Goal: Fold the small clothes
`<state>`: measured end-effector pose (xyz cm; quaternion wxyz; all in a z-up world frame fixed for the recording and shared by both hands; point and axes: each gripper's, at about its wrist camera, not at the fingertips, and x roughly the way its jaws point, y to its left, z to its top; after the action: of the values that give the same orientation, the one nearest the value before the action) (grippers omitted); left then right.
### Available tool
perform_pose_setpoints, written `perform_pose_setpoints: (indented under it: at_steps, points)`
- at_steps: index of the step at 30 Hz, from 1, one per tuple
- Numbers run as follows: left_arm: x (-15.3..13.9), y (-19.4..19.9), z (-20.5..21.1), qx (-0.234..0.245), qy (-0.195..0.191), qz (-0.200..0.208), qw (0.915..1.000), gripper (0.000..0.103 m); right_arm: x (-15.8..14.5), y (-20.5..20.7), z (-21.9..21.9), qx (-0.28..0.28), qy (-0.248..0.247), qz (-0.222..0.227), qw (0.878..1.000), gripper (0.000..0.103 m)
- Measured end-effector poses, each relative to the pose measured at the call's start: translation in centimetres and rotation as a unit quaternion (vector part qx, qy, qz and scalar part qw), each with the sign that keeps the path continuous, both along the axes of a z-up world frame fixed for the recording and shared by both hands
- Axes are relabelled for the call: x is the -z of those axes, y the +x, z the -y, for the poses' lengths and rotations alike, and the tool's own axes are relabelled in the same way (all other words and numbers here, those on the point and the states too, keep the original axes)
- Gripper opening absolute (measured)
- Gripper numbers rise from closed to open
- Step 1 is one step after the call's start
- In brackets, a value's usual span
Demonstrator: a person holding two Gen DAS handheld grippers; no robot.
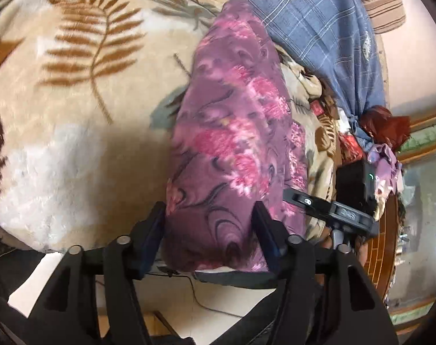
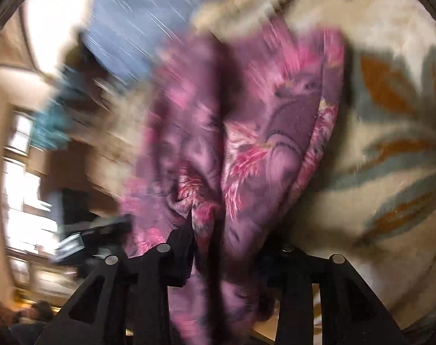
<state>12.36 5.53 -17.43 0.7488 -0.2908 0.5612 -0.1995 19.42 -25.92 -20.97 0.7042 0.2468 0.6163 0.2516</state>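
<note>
Fingers [image 1: 156, 224] of left gripper [image 1: 210, 230]: dark, flat, spread wide around near end of soft purple-pink floral cloth [image 1: 235, 132]; contact with pads unclear. Right gripper [image 2: 232, 247]: blurred, narrower, bunched folds of same cloth between fingers. Cloth draped long over near edge of bed, on plush cream fern-print blanket [image 1: 74, 86], beside blue checked fabric [image 1: 310, 23].

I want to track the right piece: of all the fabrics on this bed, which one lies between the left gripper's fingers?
The purple-pink floral garment, between the left gripper fingers; the cream leaf-print blanket lies beneath, the blue plaid cloth farther off.
</note>
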Motion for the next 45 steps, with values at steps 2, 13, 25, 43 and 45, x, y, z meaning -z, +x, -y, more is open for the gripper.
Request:
perform_pose_setpoints:
  at_steps: [2,13,25,43,45]
  points:
    - [-1.7,-0.5,-0.5,0.001,0.004,0.035,0.9994,0.061,-0.3,-0.1,0.0,0.003,-0.01,0.003,1.0,0.044]
    - [-7.6,9.6,1.1,0.03,0.137,0.122,0.9825,0.069,-10.7,1.5,0.8,0.067,-0.102,0.166,0.978,0.061]
    - [-1.0,13.6,2.3,0.037,0.102,0.083,0.9906,0.069,-5.1,6.7,-2.6,0.035,-0.082,0.127,0.988,0.007]
    - [-0.5,13.6,1.6,0.028,0.003,0.051,0.9983,0.069,-7.7,4.3,5.8,0.097,-0.069,0.105,0.987,0.082]
    - [0.0,13.6,2.0,0.039,-0.012,0.031,0.9987,0.069,-5.3,4.0,6.3,0.102,-0.059,0.064,0.991,0.08]
